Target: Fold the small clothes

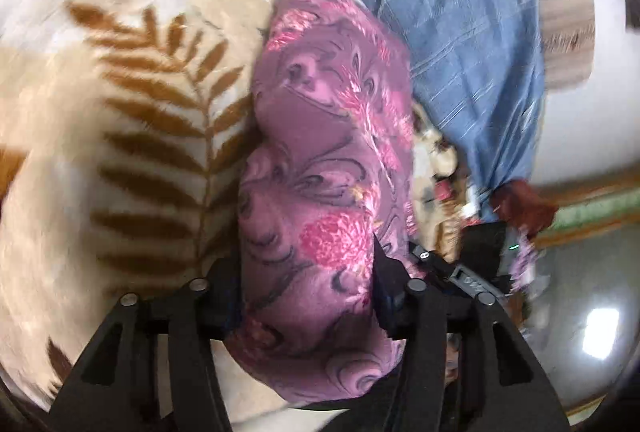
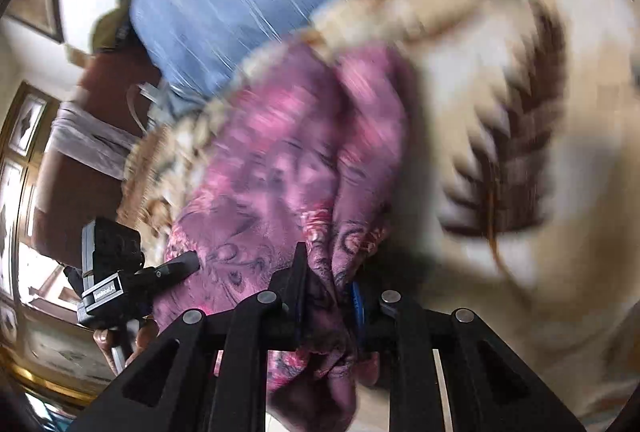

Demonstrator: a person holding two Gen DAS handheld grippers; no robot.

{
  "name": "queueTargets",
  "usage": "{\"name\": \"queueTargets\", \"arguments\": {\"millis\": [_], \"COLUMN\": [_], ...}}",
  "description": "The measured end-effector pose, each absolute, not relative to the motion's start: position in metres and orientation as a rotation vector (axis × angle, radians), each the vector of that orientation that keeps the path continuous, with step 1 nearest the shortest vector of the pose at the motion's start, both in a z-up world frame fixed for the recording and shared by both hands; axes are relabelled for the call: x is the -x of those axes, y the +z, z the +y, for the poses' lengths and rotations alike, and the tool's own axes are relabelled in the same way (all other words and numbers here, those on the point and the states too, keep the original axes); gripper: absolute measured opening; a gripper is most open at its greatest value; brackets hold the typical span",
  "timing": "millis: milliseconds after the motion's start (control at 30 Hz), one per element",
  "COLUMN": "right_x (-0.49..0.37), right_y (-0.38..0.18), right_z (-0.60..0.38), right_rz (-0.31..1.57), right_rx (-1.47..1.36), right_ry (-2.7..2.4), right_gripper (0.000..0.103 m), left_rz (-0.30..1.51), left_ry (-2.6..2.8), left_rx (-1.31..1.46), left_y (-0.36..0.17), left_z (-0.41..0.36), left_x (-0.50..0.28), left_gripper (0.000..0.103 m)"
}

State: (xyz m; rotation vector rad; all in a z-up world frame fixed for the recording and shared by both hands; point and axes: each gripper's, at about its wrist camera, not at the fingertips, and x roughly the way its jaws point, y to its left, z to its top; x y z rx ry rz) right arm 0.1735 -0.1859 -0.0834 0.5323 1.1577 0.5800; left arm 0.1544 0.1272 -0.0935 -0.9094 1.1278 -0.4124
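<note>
A small purple-pink floral garment (image 1: 320, 160) hangs bunched between both grippers, above a cream blanket with brown leaf prints (image 1: 120, 112). My left gripper (image 1: 308, 296) has its fingers wide apart with a thick bundle of the garment between them; the cloth drapes over the jaws. My right gripper (image 2: 328, 288) is shut on a gathered edge of the garment (image 2: 280, 160), which hangs down past the jaws. The left gripper (image 2: 168, 268) also shows in the right wrist view, at the garment's far edge. Both views are motion-blurred.
The person in a blue striped shirt (image 1: 460, 32) stands close behind the garment. The leaf-print blanket (image 2: 520, 152) covers the surface under it. A shiny floor (image 1: 580, 292) and a framed wooden door (image 2: 24, 136) lie beyond.
</note>
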Motion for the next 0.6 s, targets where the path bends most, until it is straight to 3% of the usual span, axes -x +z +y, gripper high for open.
{"name": "queueTargets", "arguments": {"millis": [133,200,300,333,400,467,600], "right_x": [-0.176,-0.176,-0.175,-0.176,-0.182,-0.197,-0.267], "right_y": [-0.074,-0.073,-0.067,-0.055,-0.026,-0.007,-0.019], "right_z": [-0.189,-0.186,-0.19,-0.195,-0.201,-0.199,-0.177], "right_rz": [1.148,1.148,1.158,1.132,1.067,1.041,1.119], "right_rx": [-0.573,-0.52,-0.454,-0.464,-0.485,-0.463,-0.442], "right_ry": [0.634,0.626,0.555,0.563,0.576,0.581,0.599], "right_gripper": [0.025,0.042,0.051,0.053,0.082,0.091,0.092], "left_rz": [1.111,1.125,1.029,0.996,0.963,0.983,1.155], "left_ry": [-0.362,-0.367,-0.309,-0.275,-0.219,-0.202,-0.312], "left_rx": [0.82,0.82,0.818,0.798,0.735,0.692,0.786], "left_y": [-0.085,-0.076,-0.037,-0.023,-0.002,-0.001,-0.056], "left_z": [0.125,0.13,0.153,0.161,0.169,0.169,0.163], "left_x": [-0.155,-0.155,-0.147,-0.15,-0.171,-0.21,-0.294], "left_gripper": [0.064,0.063,0.065,0.072,0.081,0.082,0.081]}}
